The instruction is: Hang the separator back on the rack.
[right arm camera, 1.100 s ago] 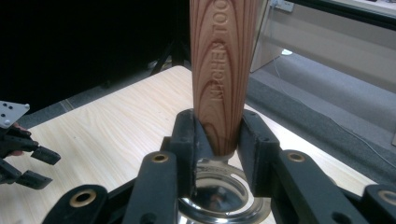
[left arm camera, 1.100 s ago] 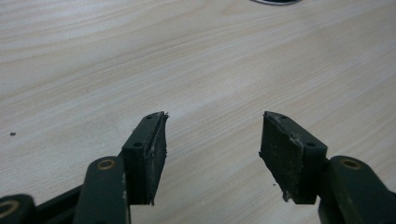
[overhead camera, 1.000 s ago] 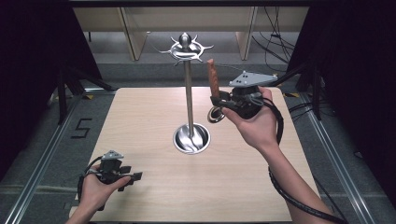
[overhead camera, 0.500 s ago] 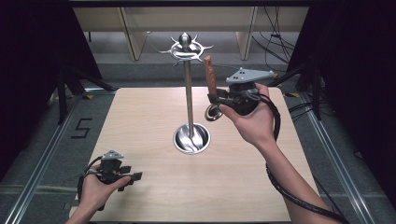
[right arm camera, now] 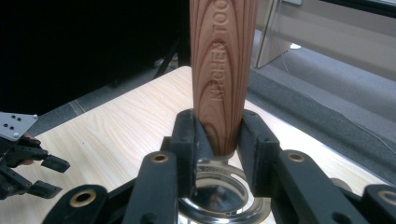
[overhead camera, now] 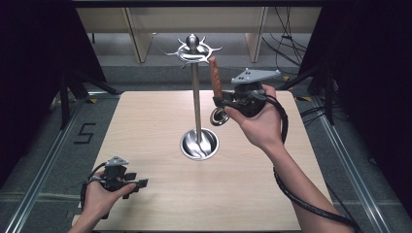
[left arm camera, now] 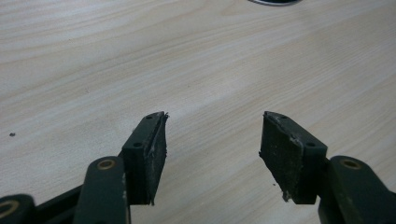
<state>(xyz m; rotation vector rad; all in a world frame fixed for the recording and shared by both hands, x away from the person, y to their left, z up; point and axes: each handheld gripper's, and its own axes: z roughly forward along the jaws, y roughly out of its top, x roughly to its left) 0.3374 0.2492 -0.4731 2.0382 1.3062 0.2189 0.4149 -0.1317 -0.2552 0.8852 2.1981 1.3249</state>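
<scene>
A metal stand (overhead camera: pixel 196 97) rises from a round base (overhead camera: pixel 199 144) at the table's middle, with curved hooks (overhead camera: pixel 193 48) at its top. My right gripper (overhead camera: pixel 224 102) is shut on the lower end of a utensil's wooden handle (overhead camera: pixel 215 77), which stands upright just right of the pole, its tip near the hooks. The utensil's round metal head (overhead camera: pixel 219 117) hangs below the jaws. In the right gripper view the pads (right arm camera: pixel 252 135) clamp the handle (right arm camera: pixel 223 70) above the shiny head (right arm camera: pixel 219 191). My left gripper (overhead camera: pixel 141 183) lies low at the near left, open (left arm camera: pixel 212 149) over bare wood.
The wooden table (overhead camera: pixel 145 121) is bordered by metal floor rails and dark curtains on both sides. Pale furniture legs (overhead camera: pixel 138 39) stand behind the table. A "5" mark (overhead camera: pixel 83 133) is on the floor at left. The left gripper (right arm camera: pixel 46 175) shows far off in the right gripper view.
My right gripper with the utensil has shifted slightly left, toward the stand's pole and hooks. The left gripper has stayed where it was.
</scene>
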